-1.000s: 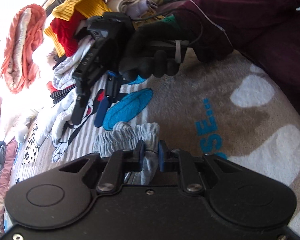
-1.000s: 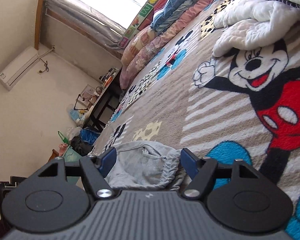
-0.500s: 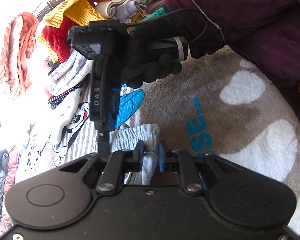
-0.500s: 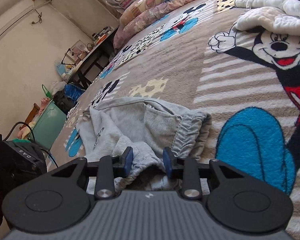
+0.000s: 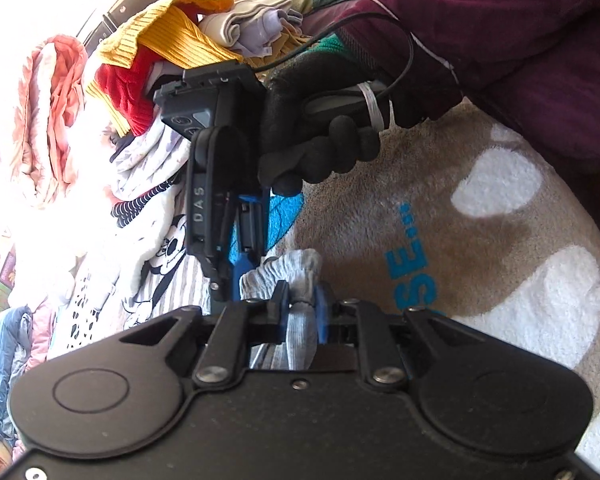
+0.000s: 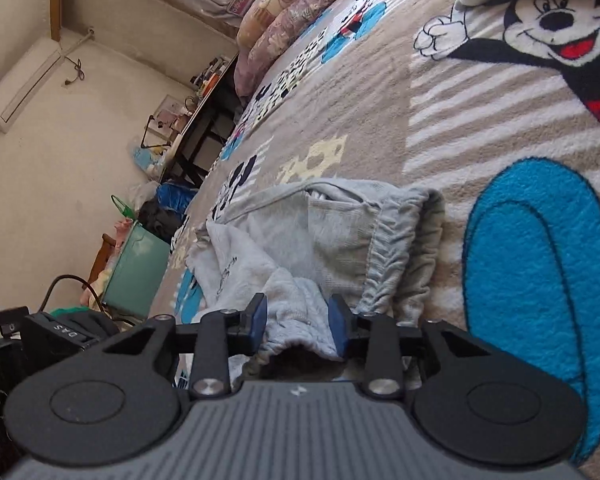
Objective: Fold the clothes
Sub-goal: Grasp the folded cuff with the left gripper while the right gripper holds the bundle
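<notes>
While both claws pinch the grey sweatpants [image 6: 332,240] — right claw [image 5: 236,276] easing open — its housing reads "DAS".

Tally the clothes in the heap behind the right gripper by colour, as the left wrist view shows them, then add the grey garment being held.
Yellow knit: 1
Red knit: 1
Pale cream or lilac bundle: 1, though it may be more than one piece
Grey garment, held by both grippers: 1
Total: 4

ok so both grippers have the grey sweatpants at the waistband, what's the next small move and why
Probably lift both ends together and draw them apart. The left gripper is pinched tight on the grey sweatpants; the right gripper, jaws opening slightly, has bunched waistband between its fingers. The garment lies crumpled on the blanket, so tension would flatten it.
</notes>
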`<state>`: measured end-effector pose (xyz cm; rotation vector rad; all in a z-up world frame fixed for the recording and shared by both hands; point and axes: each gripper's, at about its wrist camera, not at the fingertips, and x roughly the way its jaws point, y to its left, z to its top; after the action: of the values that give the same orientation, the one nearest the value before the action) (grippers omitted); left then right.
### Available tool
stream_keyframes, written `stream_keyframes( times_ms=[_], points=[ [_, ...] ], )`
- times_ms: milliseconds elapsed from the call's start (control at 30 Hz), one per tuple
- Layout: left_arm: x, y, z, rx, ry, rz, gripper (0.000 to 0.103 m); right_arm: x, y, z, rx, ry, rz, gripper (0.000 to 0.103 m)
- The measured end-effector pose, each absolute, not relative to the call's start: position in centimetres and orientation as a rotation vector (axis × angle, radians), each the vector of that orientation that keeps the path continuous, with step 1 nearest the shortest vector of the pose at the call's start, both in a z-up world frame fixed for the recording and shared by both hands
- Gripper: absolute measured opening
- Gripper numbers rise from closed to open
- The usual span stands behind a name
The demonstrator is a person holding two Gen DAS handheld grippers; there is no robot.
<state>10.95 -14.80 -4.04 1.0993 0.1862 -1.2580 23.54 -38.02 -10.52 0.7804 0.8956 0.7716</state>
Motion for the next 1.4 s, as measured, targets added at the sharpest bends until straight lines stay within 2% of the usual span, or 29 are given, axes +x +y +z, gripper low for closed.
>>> stream_keyframes(
  times_ms=[133,233,300,400,500,600,700,767,800,833,900,933,1000,1167,1233,1300,1333,1367,1400],
  points=[
    [11.0,-14.8,-4.2,1.107,0.186,-1.257,0.013,23.5,-38.6,-10.1,0.897,0.831,0.812,0.051],
    [11.1,-14.8,-4.2,1.104,0.181,-1.252,0.013,23.7,-39.1,-10.4,0.975,0.816,0.830,0.053],
    [11.3,-14.8,-4.1,1.098,0.177,-1.240,0.013,23.8,-37.9,-11.0,0.888,0.910,0.804,0.054],
    [11.6,-14.9,-3.9,1.103,0.173,-1.220,0.013,23.5,-36.8,-12.5,0.803,0.993,0.777,0.046],
    [11.7,-15.0,-3.7,1.105,0.166,-1.221,0.012,23.3,-37.6,-12.5,0.857,0.983,0.772,0.045],
    [11.6,-15.0,-3.7,1.118,0.163,-1.226,0.012,22.8,-38.6,-11.3,0.969,0.878,0.792,0.053],
    [11.8,-14.8,-3.6,1.108,0.170,-1.220,0.013,22.9,-39.2,-10.7,1.061,0.807,0.838,0.068],
    [12.4,-14.6,-3.4,1.087,0.177,-1.206,0.013,23.2,-38.7,-12.0,0.997,0.908,0.775,0.068],
    [12.7,-14.6,-3.3,1.088,0.177,-1.200,0.013,23.2,-38.6,-12.5,1.000,0.928,0.768,0.056],
    [12.9,-14.6,-3.1,1.081,0.174,-1.194,0.012,23.2,-38.6,-13.0,1.002,0.949,0.760,0.054],
    [13.4,-14.7,-2.7,1.055,0.172,-1.185,0.012,22.9,-38.8,-13.2,1.005,0.958,0.750,0.055],
    [13.7,-14.7,-2.5,1.037,0.172,-1.182,0.008,22.5,-39.1,-13.3,1.003,0.954,0.744,0.053],
    [14.6,-14.8,-2.2,1.001,0.178,-1.170,0.006,22.0,-39.9,-13.5,1.017,0.950,0.726,0.048],
    [18.4,-15.3,-2.2,0.925,0.252,-1.130,0.006,21.3,-41.4,-13.3,1.026,0.905,0.671,0.054],
    [18.7,-15.2,-2.2,0.926,0.290,-1.130,0.006,21.5,-41.5,-13.6,1.073,0.881,0.680,0.063],
    [17.5,-14.6,-2.0,0.936,0.282,-1.123,0.007,21.6,-41.6,-13.7,1.064,0.882,0.671,0.063],
    [16.6,-14.1,-2.0,0.935,0.273,-1.133,0.014,21.6,-41.4,-13.7,1.049,0.887,0.671,0.063],
    [15.5,-13.8,-2.4,0.957,0.262,-1.141,0.035,21.7,-41.3,-13.6,1.039,0.888,0.673,0.063],
    [14.4,-13.5,-2.8,0.979,0.250,-1.149,0.050,21.7,-41.3,-13.6,1.030,0.888,0.675,0.063]
  ],
)
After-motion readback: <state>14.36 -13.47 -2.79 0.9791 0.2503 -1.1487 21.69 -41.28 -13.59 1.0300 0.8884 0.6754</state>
